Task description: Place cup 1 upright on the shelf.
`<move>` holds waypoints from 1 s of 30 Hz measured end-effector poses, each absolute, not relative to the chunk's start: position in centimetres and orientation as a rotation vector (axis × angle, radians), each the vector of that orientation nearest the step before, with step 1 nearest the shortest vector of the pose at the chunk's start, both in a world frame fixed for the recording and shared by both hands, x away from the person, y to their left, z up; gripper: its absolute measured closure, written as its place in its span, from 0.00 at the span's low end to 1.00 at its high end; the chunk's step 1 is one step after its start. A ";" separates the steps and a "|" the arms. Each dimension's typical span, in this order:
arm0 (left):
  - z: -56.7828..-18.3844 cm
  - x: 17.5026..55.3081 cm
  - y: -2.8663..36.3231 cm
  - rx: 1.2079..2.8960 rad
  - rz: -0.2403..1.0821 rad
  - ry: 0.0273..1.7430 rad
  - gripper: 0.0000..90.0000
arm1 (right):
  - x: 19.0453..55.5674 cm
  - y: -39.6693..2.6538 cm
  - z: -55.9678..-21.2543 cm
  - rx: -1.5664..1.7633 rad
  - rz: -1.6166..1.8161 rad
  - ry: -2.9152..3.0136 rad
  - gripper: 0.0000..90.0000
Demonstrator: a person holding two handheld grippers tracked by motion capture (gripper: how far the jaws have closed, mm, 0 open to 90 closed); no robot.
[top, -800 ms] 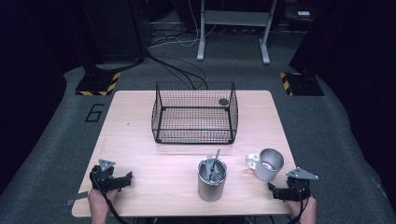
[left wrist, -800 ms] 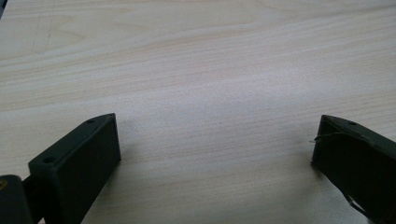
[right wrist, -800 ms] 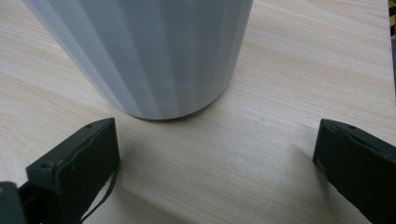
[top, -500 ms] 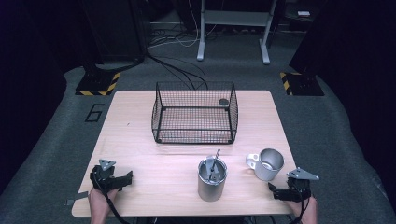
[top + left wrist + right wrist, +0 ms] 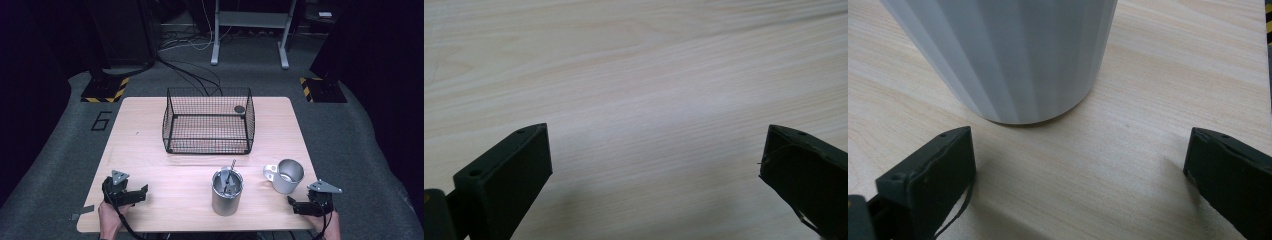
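My left gripper [image 5: 141, 193] rests open on the table's near left corner, a hand behind it. In the left gripper view its gripper [image 5: 654, 160] has bare wood between wide-apart jaws. My right gripper [image 5: 294, 205] lies open at the near right corner, just in front of a metal mug [image 5: 286, 175] whose handle points left. In the right gripper view the mug's pale wall [image 5: 1008, 55] stands close ahead of the gripper [image 5: 1080, 160], apart from both jaws. A steel canister [image 5: 226, 193] with a utensil sticking out stands at the front middle.
A black wire basket [image 5: 207, 121] sits at the table's centre back, with a small dark round object [image 5: 239, 109] at its far right corner. Bare wood table [image 5: 150, 160] stretches between the basket and my left gripper. Beyond the table, cables and stand legs lie on the floor.
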State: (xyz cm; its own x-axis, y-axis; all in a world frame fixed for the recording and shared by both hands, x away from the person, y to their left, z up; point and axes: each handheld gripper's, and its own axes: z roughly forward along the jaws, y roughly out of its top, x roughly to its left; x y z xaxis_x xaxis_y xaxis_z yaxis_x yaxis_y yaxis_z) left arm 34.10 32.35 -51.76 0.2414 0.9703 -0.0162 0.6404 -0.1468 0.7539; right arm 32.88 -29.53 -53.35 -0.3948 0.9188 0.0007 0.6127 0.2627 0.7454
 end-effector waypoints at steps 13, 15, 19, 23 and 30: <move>-47.0 33.3 28.3 1.906 0.540 1.218 0.00 | 32.9 -29.6 -53.3 1.430 0.924 2.074 0.00; -46.5 33.3 27.6 1.907 0.537 1.192 0.00 | 33.0 -29.7 -53.3 1.421 0.920 2.074 0.00; -45.9 33.4 26.4 1.930 0.521 1.139 0.00 | 33.0 -29.7 -53.3 1.429 0.919 2.064 0.00; -45.4 33.4 25.2 1.943 0.502 1.088 0.00 | 33.0 -29.7 -53.3 1.435 0.920 2.062 0.00; -44.9 33.0 23.7 1.963 0.488 1.028 0.00 | 33.0 -29.7 -53.3 1.435 0.923 2.061 0.00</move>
